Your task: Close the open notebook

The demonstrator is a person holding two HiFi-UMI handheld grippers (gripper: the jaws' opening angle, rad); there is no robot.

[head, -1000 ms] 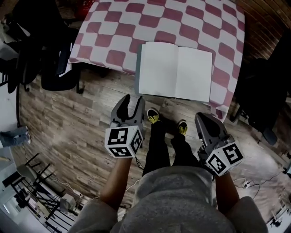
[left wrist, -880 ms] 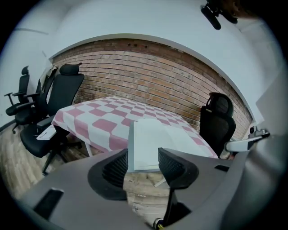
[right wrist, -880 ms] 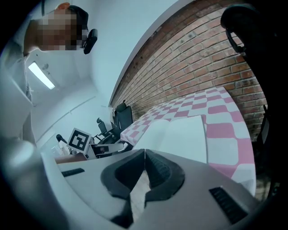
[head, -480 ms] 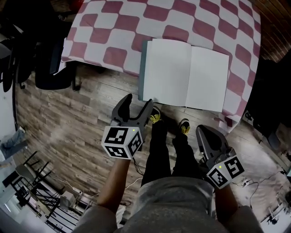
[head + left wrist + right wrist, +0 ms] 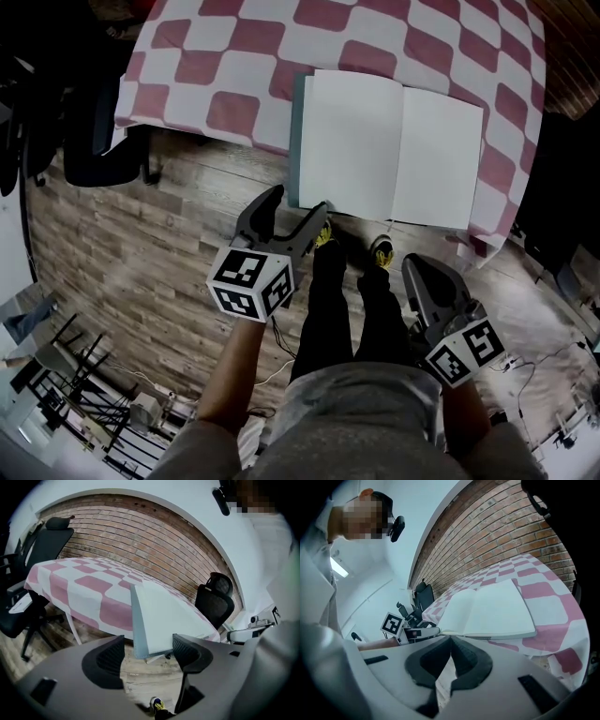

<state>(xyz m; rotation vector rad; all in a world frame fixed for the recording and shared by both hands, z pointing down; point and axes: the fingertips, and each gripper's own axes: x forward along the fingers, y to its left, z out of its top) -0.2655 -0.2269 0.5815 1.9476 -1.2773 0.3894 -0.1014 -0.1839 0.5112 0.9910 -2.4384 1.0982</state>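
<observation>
The open notebook lies with blank white pages up and a grey-blue cover under them, at the near edge of the red-and-white checked table. My left gripper hovers just short of the notebook's near left corner, its jaws opening wide with nothing pressed between them. In the left gripper view that corner of the notebook shows beyond the gap of the left gripper. My right gripper hangs lower, off the table's near edge, and is shut on nothing. The right gripper view shows the notebook ahead of the shut right gripper.
The person's legs and yellow-black shoes stand on the wood floor between the grippers. A black office chair is at the table's left, another chair beyond its far side. A brick wall backs the table. Stands and cables lie at the lower left.
The left gripper's jaws have spread from nearly together to wide apart, and it has come up to the notebook's near left corner. The right gripper has shifted slightly and stays shut.
</observation>
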